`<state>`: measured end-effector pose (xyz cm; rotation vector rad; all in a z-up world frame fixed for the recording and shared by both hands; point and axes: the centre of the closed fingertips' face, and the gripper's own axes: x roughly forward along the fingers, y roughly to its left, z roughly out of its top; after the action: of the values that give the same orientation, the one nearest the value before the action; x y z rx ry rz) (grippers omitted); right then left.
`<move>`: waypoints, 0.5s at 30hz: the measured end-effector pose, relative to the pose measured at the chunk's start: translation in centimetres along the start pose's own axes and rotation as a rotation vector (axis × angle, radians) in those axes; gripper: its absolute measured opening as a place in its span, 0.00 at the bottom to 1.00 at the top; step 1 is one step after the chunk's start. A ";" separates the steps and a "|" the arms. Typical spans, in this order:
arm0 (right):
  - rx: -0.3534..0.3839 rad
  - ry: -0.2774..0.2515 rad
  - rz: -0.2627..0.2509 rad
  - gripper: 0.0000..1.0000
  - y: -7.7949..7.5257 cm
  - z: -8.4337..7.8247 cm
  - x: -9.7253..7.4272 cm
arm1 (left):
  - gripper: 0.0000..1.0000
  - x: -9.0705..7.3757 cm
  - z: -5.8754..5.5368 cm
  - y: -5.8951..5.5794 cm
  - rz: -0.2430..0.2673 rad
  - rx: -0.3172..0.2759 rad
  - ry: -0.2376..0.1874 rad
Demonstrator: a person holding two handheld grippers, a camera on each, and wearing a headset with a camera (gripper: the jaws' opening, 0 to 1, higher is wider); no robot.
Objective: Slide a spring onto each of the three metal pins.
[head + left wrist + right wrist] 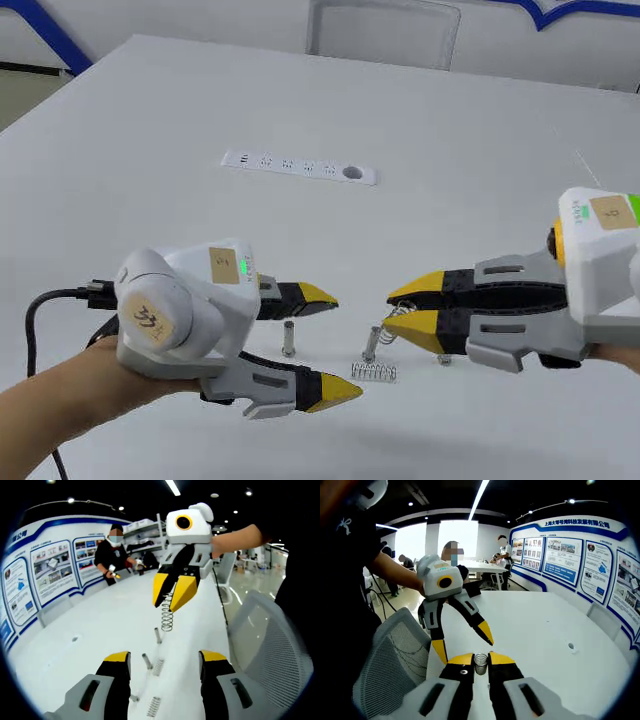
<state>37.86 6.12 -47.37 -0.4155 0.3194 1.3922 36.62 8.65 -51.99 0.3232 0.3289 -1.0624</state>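
We log right gripper (402, 306) jaws clamped on a spring (480, 663) just above a pin (370, 343); left gripper (343, 345) jaws apart near a second pin (288, 338).

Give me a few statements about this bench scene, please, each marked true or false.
1. The right gripper is shut on a spring. True.
2. The left gripper grips a pin. False: its jaws stand open and hold nothing, and the pin stands free on the table.
3. A loose spring lies flat on the table. True.
4. The power strip lies between the grippers. False: it lies farther off, beyond both.
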 end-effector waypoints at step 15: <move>0.134 0.065 -0.239 0.11 -7.3 -5.1 -3.4 | 0.92 -2.2 -0.4 2.5 0.098 -0.091 -0.022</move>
<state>44.64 -0.13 -49.68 -0.3755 0.4009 1.1188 37.85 11.69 -51.23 0.2440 0.3372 -0.9514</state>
